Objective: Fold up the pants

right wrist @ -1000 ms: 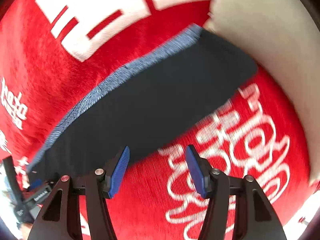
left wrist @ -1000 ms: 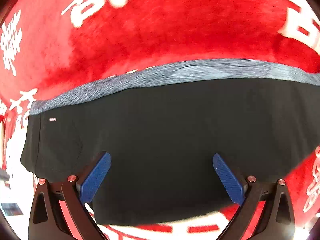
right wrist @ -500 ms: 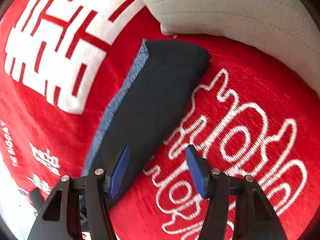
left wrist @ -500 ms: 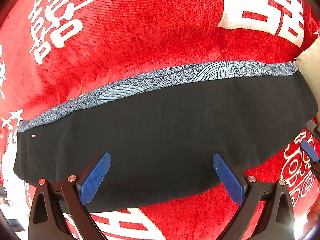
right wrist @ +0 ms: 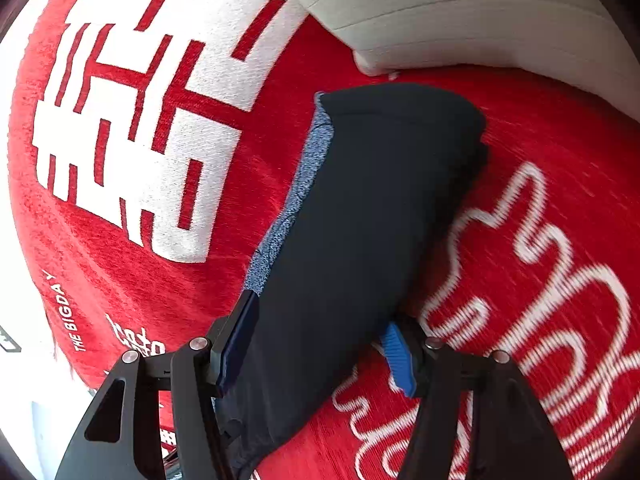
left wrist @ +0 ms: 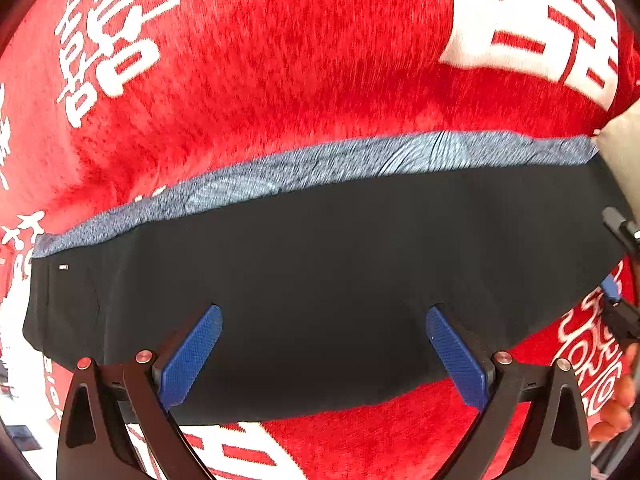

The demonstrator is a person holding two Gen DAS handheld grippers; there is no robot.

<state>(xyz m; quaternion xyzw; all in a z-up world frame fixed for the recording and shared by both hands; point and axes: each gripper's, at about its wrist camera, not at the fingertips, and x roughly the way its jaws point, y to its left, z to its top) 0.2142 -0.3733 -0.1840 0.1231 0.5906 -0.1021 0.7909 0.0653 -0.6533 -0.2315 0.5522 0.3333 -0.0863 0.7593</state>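
Black pants (left wrist: 320, 264) with a blue-grey patterned waistband (left wrist: 312, 164) lie folded in a long strip on a red blanket (left wrist: 280, 60). My left gripper (left wrist: 322, 352) hangs wide open over the near edge of the pants, holding nothing. In the right wrist view the pants (right wrist: 360, 220) run lengthwise away from me, and my right gripper (right wrist: 316, 348) is open with the end of the folded strip between its blue pads, one on each side. The right gripper also shows at the far right of the left wrist view (left wrist: 618, 280).
The red blanket (right wrist: 540, 160) carries large white characters and lettering. A cream-white cushion (right wrist: 460, 12) lies just beyond the far end of the pants. A hand (left wrist: 616, 412) shows at the lower right of the left wrist view.
My right gripper has opened wider and moved forward so the end of the pants now lies between its pads. My left gripper moved slightly closer to the pants, still open.
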